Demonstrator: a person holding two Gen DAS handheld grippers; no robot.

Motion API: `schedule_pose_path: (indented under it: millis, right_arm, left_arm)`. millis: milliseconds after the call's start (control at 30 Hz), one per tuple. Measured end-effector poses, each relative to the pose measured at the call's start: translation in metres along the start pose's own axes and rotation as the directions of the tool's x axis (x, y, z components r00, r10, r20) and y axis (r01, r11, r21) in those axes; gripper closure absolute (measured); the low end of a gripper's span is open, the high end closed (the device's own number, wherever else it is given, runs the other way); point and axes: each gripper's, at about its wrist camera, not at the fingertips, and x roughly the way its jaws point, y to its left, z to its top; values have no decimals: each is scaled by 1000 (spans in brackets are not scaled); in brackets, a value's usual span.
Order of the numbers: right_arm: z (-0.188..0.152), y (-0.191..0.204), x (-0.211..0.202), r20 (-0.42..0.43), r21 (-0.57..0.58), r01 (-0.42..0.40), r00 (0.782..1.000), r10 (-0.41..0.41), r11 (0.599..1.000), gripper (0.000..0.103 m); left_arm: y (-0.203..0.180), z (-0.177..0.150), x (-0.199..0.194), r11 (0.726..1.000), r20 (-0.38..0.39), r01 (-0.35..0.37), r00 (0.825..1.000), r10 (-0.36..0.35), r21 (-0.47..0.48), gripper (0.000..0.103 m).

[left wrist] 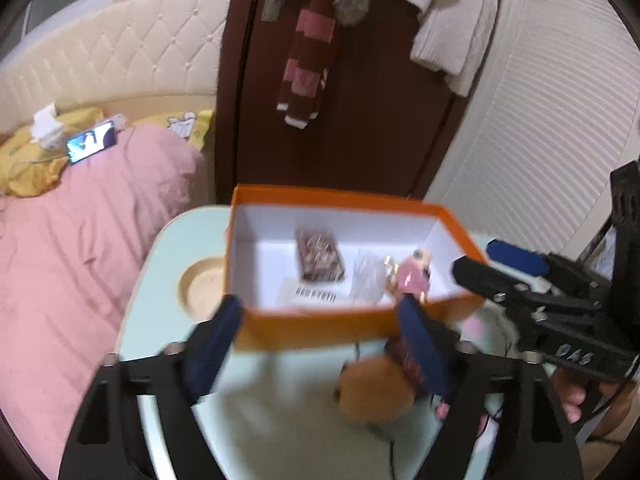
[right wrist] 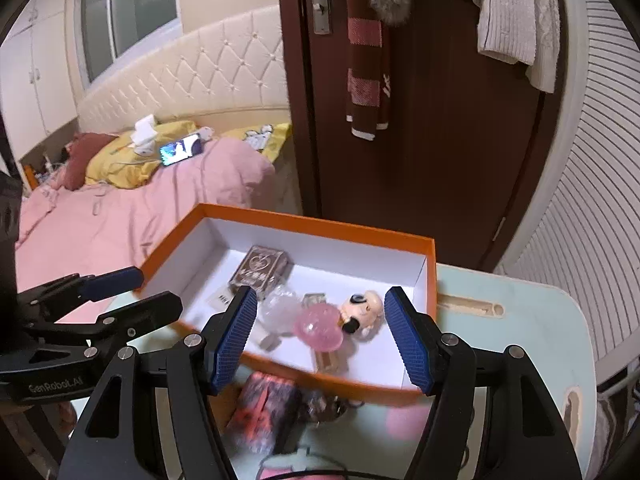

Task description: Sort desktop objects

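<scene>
An orange box (left wrist: 320, 322) with a white inside stands on the pale green table (left wrist: 168, 240); it also shows in the right wrist view (right wrist: 352, 236). Inside lie a brown card pack (right wrist: 260, 270), a clear wrapped piece (right wrist: 280, 306), a pink ball (right wrist: 318, 326) and a small figurine (right wrist: 362, 312). My left gripper (left wrist: 320, 312) is open and empty just before the box's near wall. My right gripper (right wrist: 320, 320) is open and empty above the box's near edge. A brown plush (left wrist: 376, 392) and a red patterned pack (right wrist: 264, 412) lie on the table in front of the box.
A round wooden recess (left wrist: 200, 288) sits in the table left of the box. A bed with pink bedding (right wrist: 120, 216) and a lit phone (right wrist: 180, 150) is to the left. A dark door (right wrist: 420, 120) with hanging clothes stands behind.
</scene>
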Motion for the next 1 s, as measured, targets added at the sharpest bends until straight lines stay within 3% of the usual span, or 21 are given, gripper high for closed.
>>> schedule_pose_path:
  millis: [133,233,400,467,533,700,767,833,1000]
  right_arm:
    - [-21,-1,-16,-32,-5,-55,998,55,998,36]
    - [-41,0,-26,-51,-6,-51,997,51,999,36]
    - [-77,-4,-35,-113,19,-26,993,28,999,36]
    - [-91,-5,-35,-142,27,-15,990,19,1000,36]
    - [-100,-6,-36,-160,33,-7,987,13,999,36]
    - [-114,1,-27,-229,4,3,973,-2,1000,36]
    - [-116,4,-24,-232,-24,22,972,-27,999,33]
    - [-118,8,-21,-230,-54,48,971,-59,997,18]
    - [-122,-1,-18,-203,-27,70,976,-74,997,0]
  left_arm:
    - [5,-26,-17,999,-3,3,1000,-4,-41,15]
    - [7,-48,-12,998,-57,-55,997,53,-40,15]
    - [7,-75,8,983,-134,-182,974,184,24,14]
    - [3,-80,12,972,-118,-221,966,229,74,10]
    - [4,-82,16,973,-119,-219,967,226,71,1]
    - [6,-85,16,970,-77,-235,968,240,61,1]
    - [7,-87,16,969,-59,-241,968,244,61,1]
    - [7,-87,16,969,-49,-240,969,243,63,1]
    - [4,-91,15,969,-41,-238,970,241,71,0]
